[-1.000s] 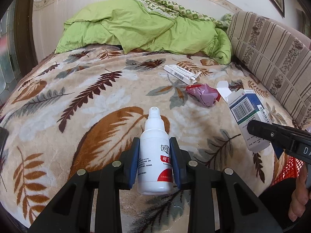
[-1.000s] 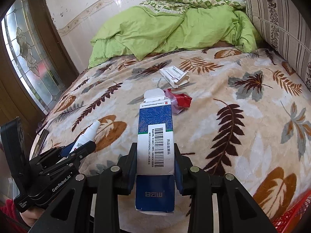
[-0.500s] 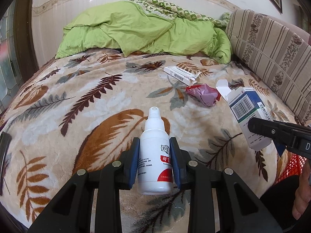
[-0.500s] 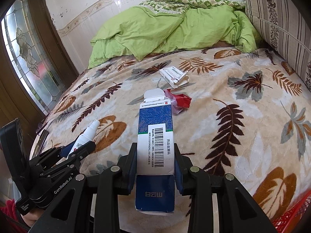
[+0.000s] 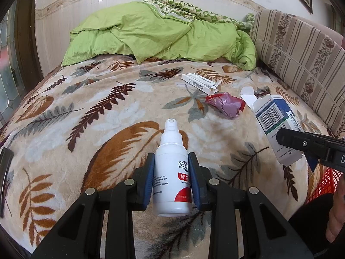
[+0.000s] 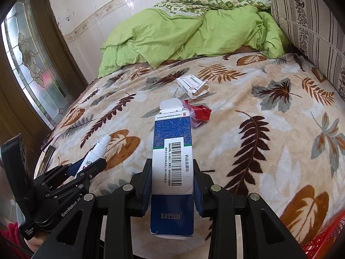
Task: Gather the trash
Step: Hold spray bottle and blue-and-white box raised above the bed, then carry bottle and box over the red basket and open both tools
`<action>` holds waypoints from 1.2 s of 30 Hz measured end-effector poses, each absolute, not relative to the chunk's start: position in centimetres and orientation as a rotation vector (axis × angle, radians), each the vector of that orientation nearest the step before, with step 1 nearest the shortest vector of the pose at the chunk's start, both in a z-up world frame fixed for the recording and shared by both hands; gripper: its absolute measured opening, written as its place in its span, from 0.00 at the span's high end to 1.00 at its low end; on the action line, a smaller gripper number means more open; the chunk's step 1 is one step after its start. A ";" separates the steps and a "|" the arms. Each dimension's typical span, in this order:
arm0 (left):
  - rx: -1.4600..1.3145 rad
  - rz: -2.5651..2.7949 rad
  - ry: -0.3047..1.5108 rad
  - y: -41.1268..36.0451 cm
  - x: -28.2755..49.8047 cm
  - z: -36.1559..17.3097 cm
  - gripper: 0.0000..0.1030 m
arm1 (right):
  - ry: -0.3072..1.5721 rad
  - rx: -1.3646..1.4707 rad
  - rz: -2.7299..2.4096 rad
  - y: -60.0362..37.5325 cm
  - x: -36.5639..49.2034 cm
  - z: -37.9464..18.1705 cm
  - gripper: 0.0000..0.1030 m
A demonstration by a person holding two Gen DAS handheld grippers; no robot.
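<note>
Both tongs loaded: left gripper (image 5: 172, 173) clamps the spray bottle (image 5: 171, 172), right gripper (image 6: 172, 179) the blue carton (image 6: 172, 161).
Neither is binned yet (red basket (image 6: 323, 237) nearby); white box (image 5: 199, 82) and crumpled wrapper (image 5: 226, 106) remain on the blanket (image 5: 97, 118).

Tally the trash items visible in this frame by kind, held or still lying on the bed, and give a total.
Spray bottles: 1, the white spray bottle in the left gripper
Cardboard boxes: 2, the blue-and-white box in the right gripper, the small white box on the blanket
Crumpled wrappers: 1, the red-and-purple wrapper
Total: 4
</note>
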State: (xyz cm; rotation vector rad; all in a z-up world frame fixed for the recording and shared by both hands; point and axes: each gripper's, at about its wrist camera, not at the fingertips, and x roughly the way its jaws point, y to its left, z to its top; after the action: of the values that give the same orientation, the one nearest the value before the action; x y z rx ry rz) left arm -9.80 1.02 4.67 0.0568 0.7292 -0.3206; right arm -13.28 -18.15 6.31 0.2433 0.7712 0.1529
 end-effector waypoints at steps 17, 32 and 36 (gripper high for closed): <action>0.002 -0.428 0.757 0.8 -11.6 6.2 0.72 | 0.781 0.298 0.178 -18.4 -14.7 6.6 0.66; 0.062 -0.579 0.747 -4.4 -14.3 8.6 0.72 | 0.753 0.491 0.108 -24.3 -21.7 7.3 0.66; 0.096 -0.656 0.750 -7.6 -15.2 9.3 0.72 | 0.728 0.539 0.035 -27.7 -24.5 7.6 0.66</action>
State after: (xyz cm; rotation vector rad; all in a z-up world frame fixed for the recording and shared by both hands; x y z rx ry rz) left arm -15.22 -7.62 9.28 0.0964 0.7504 -0.6556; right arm -24.50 -27.69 7.60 0.5394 0.7282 0.0355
